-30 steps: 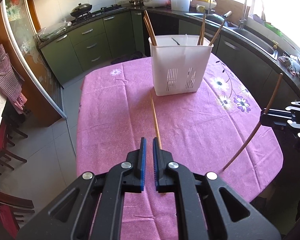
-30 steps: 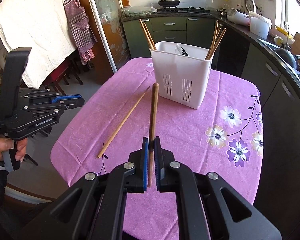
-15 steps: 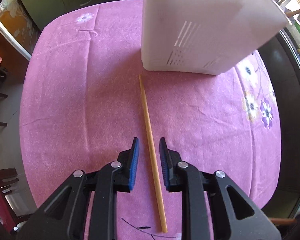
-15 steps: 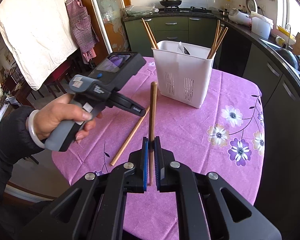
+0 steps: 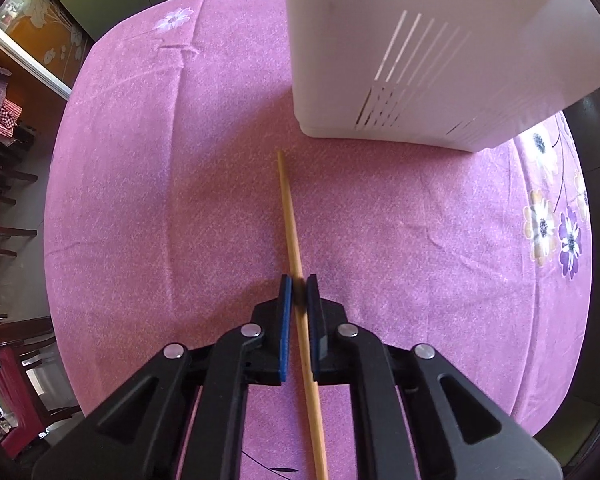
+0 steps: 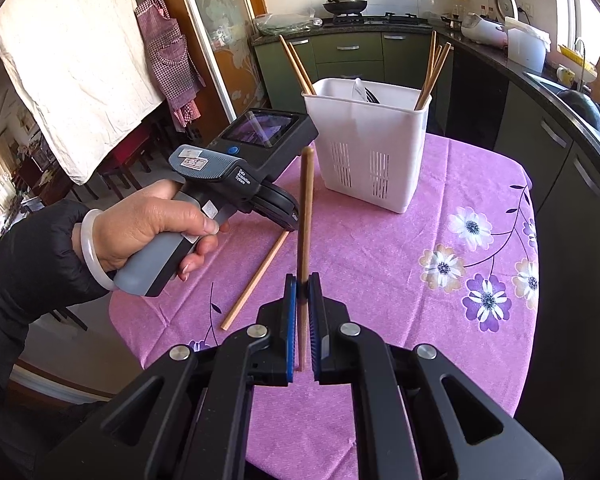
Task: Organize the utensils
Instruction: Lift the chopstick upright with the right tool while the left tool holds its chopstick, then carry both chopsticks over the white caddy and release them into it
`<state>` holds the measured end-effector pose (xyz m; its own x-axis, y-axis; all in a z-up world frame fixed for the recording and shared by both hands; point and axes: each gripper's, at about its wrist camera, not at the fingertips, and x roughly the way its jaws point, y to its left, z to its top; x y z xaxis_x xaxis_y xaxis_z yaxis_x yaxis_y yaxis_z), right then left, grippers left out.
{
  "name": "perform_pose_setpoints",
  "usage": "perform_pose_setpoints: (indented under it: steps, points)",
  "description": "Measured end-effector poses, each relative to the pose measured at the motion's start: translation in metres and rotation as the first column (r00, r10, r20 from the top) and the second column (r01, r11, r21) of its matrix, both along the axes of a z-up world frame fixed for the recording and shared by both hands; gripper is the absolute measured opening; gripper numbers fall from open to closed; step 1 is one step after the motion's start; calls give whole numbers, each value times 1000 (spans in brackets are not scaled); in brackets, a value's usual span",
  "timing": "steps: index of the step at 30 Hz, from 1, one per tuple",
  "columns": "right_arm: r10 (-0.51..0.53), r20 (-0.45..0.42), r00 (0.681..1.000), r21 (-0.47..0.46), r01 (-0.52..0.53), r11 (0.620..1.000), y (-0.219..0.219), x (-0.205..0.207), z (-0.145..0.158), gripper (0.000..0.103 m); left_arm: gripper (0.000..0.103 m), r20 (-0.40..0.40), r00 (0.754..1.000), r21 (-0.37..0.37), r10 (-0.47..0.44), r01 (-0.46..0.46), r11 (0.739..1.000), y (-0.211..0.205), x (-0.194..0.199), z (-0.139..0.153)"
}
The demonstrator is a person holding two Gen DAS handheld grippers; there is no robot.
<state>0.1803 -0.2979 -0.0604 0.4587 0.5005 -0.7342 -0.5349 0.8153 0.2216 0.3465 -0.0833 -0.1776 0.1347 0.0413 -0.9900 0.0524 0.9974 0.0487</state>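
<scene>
A pale wooden chopstick [image 5: 288, 208] lies on the pink tablecloth [image 5: 160, 200], pointing at the white slotted utensil holder [image 5: 420, 60]. My left gripper [image 5: 299, 286] points straight down over it, its jaws closing on the stick near its middle, the blue pads against its sides. In the right wrist view a hand holds that left gripper [image 6: 290, 216] low over the pale chopstick [image 6: 256, 280]. My right gripper [image 6: 302, 284] is shut on a dark brown chopstick [image 6: 306, 200], held upright above the table. The holder [image 6: 370, 152] has several chopsticks standing in it.
The table's near edge [image 6: 172, 344] drops to the floor on the left. Green kitchen cabinets [image 6: 352, 56] and a dark counter [image 6: 560, 92] lie behind and to the right. A white cloth [image 6: 68, 60] and a checked apron [image 6: 164, 52] hang on the left.
My left gripper swung down over the table, opened around the pale chopstick, sank lower and closed on it. The right gripper stayed still with the dark chopstick.
</scene>
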Motion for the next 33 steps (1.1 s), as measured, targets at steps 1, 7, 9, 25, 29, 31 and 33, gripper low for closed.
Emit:
perform_pose_setpoints:
  steps: [1, 7, 9, 25, 29, 31, 33]
  points:
    - [-1, 0, 1000, 1, 1, 1000, -1, 0, 0, 7, 6, 3, 1000, 6, -6, 6, 1000, -1, -2, 0]
    - [-5, 1, 1000, 1, 5, 1000, -3, -4, -1, 7, 6, 29, 1000, -21, -10, 11, 1000, 6, -19, 15]
    - [-6, 1, 1000, 0, 6, 1000, -3, -5, 0, 7, 6, 63, 998, -25, -25, 27, 999, 9, -29, 31]
    - [-23, 8, 1000, -10, 23, 1000, -7, -15, 0, 7, 6, 384, 908, 5, -165, 177, 984, 31, -140, 152]
    - [-28, 7, 1000, -13, 28, 1000, -8, -15, 0, 7, 6, 421, 885, 31, -199, 205, 978, 26, -158, 153]
    - [-28, 8, 1000, -15, 29, 999, -7, -16, 0, 7, 6, 430, 879, 36, -205, 211, 977, 25, -162, 153]
    - [-24, 7, 1000, -18, 24, 1000, -7, -17, 0, 7, 6, 432, 876, 36, -213, 219, 975, 23, -163, 154]
